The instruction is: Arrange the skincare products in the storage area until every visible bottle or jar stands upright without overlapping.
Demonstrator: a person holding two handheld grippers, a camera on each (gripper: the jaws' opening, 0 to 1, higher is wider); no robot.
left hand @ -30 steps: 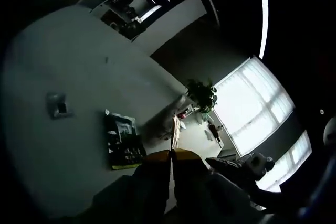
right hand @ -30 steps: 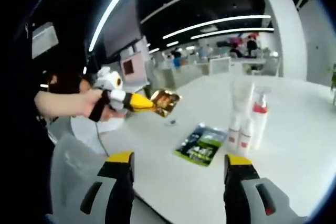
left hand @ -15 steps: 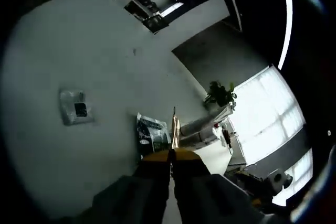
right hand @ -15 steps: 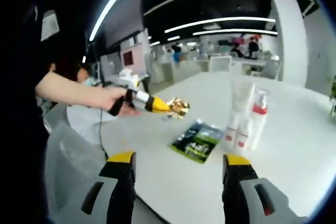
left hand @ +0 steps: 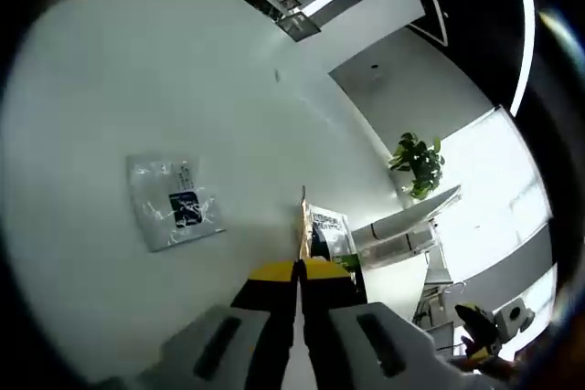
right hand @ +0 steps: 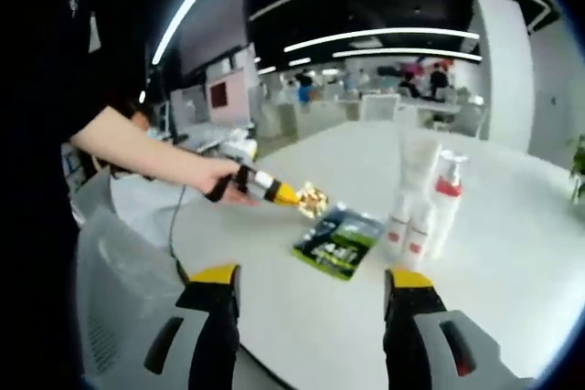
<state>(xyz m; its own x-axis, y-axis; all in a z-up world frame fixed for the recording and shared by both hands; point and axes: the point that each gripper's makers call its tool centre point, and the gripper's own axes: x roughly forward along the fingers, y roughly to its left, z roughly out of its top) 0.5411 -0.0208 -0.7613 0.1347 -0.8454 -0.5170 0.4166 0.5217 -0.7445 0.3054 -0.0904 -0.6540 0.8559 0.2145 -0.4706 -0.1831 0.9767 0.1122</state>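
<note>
Gold sachet (right hand: 314, 198) pinched in left tool (right hand: 297, 196) above green packet (right hand: 336, 241); right tool (right hand: 309, 282) gapes.

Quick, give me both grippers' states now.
Left gripper: shut on gold sachet.
Right gripper: open, holding nothing.

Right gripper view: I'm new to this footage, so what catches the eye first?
The left gripper, held out over the white table, pinches a shiny gold packet. To its right stands a cluster of white bottles, with a green packet lying flat beside them.
</note>
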